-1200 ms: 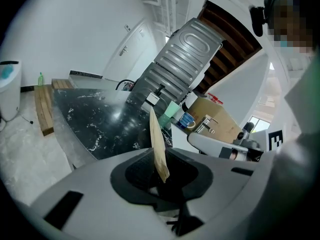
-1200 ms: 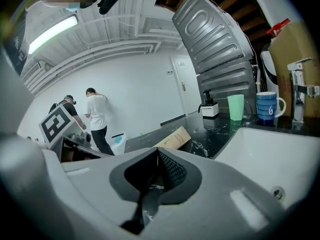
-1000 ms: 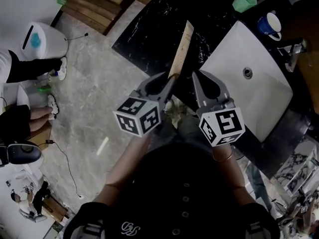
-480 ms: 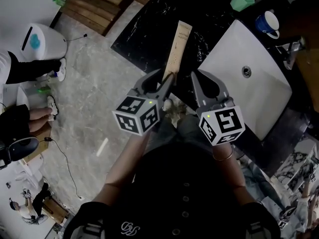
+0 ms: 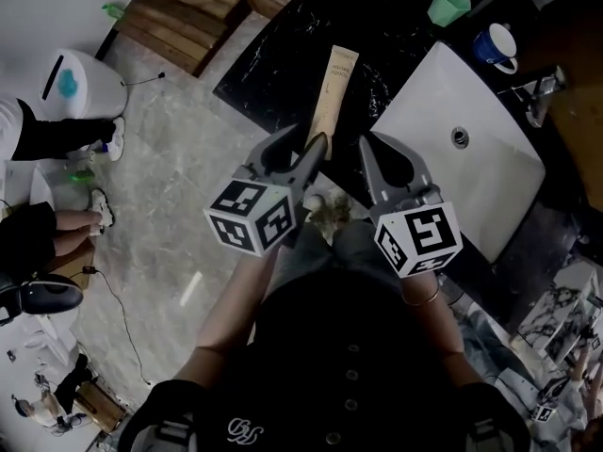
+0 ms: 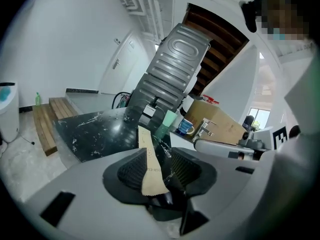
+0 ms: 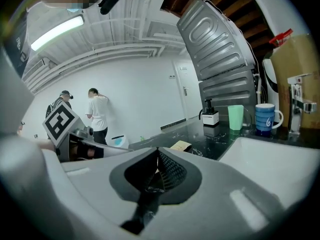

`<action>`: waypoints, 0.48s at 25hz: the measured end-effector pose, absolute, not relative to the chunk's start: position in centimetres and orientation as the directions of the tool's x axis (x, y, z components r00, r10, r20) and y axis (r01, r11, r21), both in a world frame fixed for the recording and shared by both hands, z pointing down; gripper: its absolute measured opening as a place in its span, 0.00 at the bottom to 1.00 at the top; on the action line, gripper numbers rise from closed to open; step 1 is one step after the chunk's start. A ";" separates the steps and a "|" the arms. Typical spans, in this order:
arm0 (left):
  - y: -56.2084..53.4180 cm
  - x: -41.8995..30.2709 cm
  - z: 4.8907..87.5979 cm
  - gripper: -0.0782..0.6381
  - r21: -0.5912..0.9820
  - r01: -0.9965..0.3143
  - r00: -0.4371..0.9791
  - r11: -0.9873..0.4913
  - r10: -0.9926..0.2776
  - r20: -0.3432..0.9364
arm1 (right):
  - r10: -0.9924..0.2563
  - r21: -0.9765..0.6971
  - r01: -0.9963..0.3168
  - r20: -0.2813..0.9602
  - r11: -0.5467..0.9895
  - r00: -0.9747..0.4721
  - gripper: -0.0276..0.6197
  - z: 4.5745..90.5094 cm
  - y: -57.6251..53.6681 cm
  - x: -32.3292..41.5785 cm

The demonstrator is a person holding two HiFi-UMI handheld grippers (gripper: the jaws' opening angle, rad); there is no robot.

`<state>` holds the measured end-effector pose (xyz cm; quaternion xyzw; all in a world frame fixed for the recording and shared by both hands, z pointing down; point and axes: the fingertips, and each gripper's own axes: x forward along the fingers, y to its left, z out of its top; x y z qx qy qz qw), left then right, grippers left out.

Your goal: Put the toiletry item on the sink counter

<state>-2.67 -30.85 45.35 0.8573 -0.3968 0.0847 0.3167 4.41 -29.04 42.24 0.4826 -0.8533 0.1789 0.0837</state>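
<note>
Both arms reach forward side by side. The left claw (image 5: 317, 145) is at the near edge of the black marble table (image 5: 268, 64). Its jaws are opening, pads apart around the tail of the flat beige toiletry tube (image 5: 336, 88), which lies on the table pointing to 12 o'clock. The right claw (image 5: 366, 151) is closed and empty. A white rectangular sink (image 5: 490, 186) lies at 2 o'clock, with bare table at 11.

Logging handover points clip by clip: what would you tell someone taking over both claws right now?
Left claw: jaws opening, with the near end of the tan tube between them and the right pad clear of it.
Right claw: shut, empty, beside the left one.
Tube: appears to lie on the black counter, beside the white sink.
Done: tube is down on the counter.
Left: finish the release and back the left claw away.
</note>
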 end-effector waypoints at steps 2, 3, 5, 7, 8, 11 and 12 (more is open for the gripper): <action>-30.8 -2.5 44.7 0.30 0.494 -0.718 0.684 -0.490 -0.628 0.372 | -0.798 -0.215 -0.854 0.306 0.474 -0.520 0.05 41.6 -29.0 4.4; -30.7 -2.4 44.4 0.30 0.504 -0.709 0.691 -0.493 -0.627 0.359 | -0.799 -0.207 -0.853 0.301 0.478 -0.521 0.05 41.3 -29.0 4.3; -30.5 -2.1 43.7 0.30 0.517 -0.692 0.705 -0.504 -0.628 0.331 | -0.796 -0.190 -0.846 0.287 0.498 -0.533 0.05 40.7 -28.8 4.1; -30.0 -1.7 42.6 0.30 0.523 -0.673 0.720 -0.522 -0.625 0.303 | -0.792 -0.180 -0.835 0.263 0.520 -0.550 0.05 39.9 -28.5 3.8; -29.8 -1.5 42.1 0.30 0.526 -0.664 0.728 -0.532 -0.621 0.291 | -0.794 -0.178 -0.833 0.251 0.524 -0.553 0.05 39.4 -28.5 3.8; -29.5 -1.0 40.7 0.30 0.524 -0.646 0.742 -0.556 -0.618 0.259 | -0.809 -0.170 -0.840 0.226 0.516 -0.543 0.05 38.2 -28.7 4.1; -29.5 -0.9 40.2 0.30 0.520 -0.643 0.744 -0.562 -0.621 0.248 | -0.813 -0.168 -0.841 0.220 0.514 -0.540 0.05 37.9 -28.7 4.1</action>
